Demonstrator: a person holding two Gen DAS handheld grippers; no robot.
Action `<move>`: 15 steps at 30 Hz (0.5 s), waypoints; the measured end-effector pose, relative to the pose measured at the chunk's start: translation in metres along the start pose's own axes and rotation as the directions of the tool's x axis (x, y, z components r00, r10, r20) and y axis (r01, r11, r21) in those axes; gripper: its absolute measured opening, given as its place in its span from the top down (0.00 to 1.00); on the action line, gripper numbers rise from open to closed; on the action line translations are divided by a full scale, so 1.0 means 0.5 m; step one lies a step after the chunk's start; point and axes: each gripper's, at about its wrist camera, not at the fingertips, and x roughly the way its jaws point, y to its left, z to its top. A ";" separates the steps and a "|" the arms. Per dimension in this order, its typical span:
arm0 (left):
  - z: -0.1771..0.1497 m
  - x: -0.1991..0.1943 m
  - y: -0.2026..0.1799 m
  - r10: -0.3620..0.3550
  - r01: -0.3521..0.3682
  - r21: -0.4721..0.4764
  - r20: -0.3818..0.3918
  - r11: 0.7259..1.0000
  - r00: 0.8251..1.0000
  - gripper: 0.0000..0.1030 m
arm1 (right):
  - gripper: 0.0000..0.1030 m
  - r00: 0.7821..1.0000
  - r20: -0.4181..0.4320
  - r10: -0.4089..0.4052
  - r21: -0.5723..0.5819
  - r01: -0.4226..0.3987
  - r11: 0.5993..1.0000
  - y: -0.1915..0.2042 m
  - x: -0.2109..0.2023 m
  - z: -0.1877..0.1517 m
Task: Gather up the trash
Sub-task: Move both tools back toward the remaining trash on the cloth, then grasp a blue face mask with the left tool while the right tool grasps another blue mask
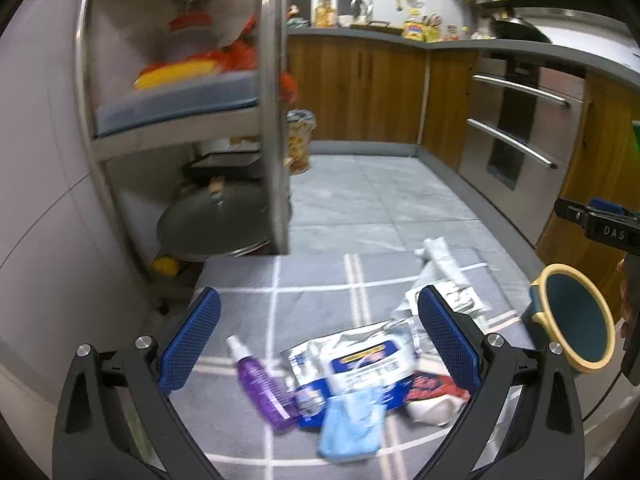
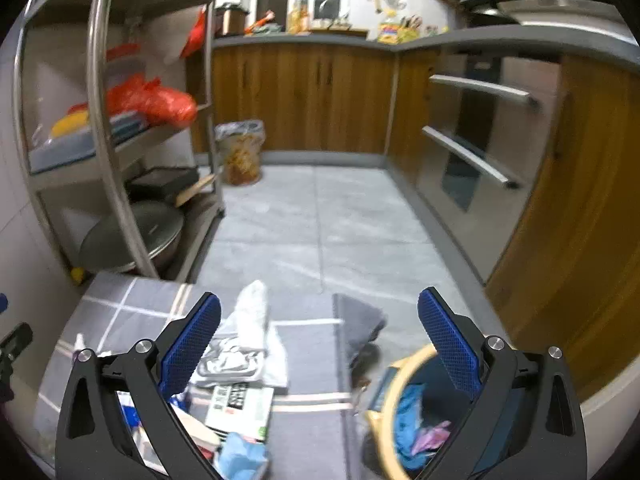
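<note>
Blue pads on your left gripper [image 1: 319,344] stand wide and empty above the wipes packet [image 1: 360,364]; your right gripper [image 2: 319,344] is wide too, over the bin [image 2: 404,412]. Drop straight down and pinch 1 item, the packet's edge.

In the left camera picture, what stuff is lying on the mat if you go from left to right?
Purple spray bottle → blue crumpled glove → red wrapper → bin with a yellow rim, lying on its side.
</note>
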 end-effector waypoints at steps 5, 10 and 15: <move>-0.027 0.017 0.046 0.022 -0.024 -0.023 -0.052 0.999 0.998 0.06 | 0.08 0.997 -0.058 0.057 0.029 -0.055 0.998 0.027 0.048 -0.002; -0.060 0.036 0.057 -0.077 0.072 -0.041 -0.131 0.997 0.988 0.13 | 0.27 0.988 -0.110 0.106 0.063 -0.099 0.993 0.056 0.085 0.005; -0.093 0.056 0.015 -0.150 0.161 0.044 -0.196 0.986 0.969 0.22 | 0.40 0.979 -0.138 0.147 0.044 -0.142 0.989 0.081 0.098 0.004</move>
